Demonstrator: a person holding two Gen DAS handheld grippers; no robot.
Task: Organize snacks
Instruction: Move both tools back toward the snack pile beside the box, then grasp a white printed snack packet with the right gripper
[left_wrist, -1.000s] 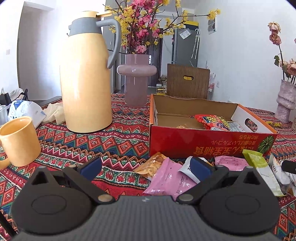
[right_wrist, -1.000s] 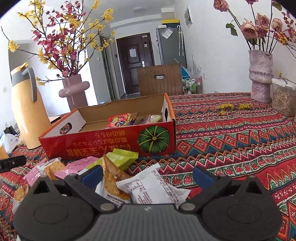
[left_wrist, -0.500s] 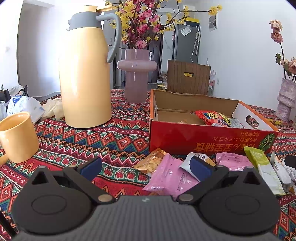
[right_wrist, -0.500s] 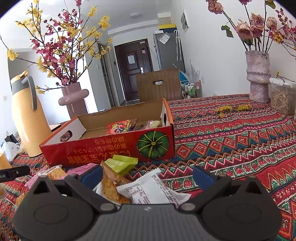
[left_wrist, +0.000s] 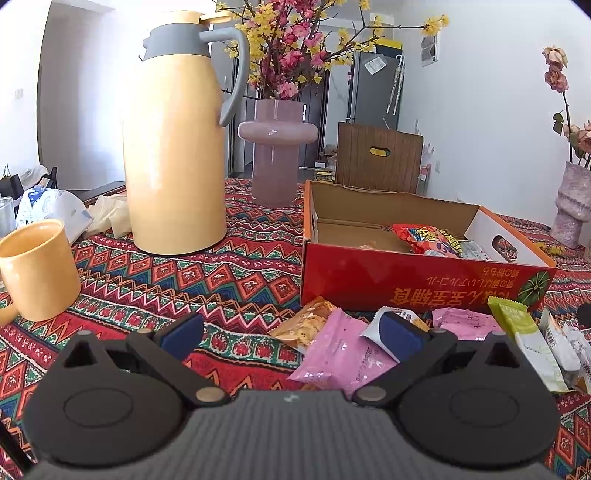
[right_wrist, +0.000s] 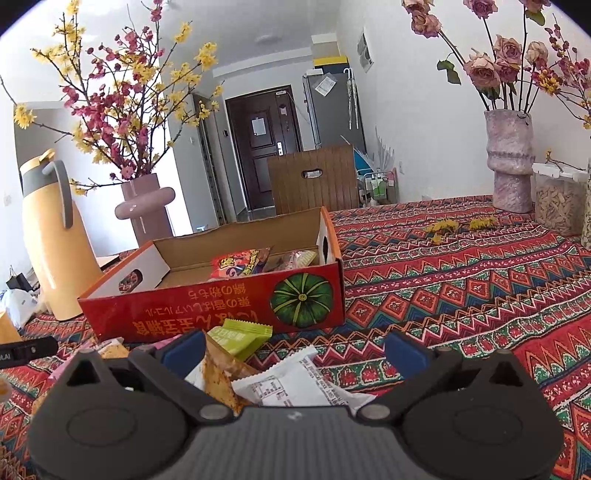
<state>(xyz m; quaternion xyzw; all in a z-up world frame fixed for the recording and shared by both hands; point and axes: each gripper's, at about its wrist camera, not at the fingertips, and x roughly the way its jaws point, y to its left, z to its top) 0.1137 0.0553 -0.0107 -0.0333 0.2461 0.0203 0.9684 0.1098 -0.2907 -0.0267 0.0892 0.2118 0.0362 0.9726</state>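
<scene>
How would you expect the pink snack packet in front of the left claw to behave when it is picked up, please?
The pink packet looks like a puffy film pouch, so probably light and floppy, sagging from a pinch. Its glossy wrapper may slip. It overlaps the orange snack pack, which might shift too.

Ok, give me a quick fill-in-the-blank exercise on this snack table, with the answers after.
1. The red cardboard box has a green ____ printed on its front.
2. The yellow mug stands to the ____ of the yellow thermos jug in the left wrist view.
3. The pink snack packet lies ____ the box, on the patterned cloth.

Answers: pumpkin; left; outside
</scene>
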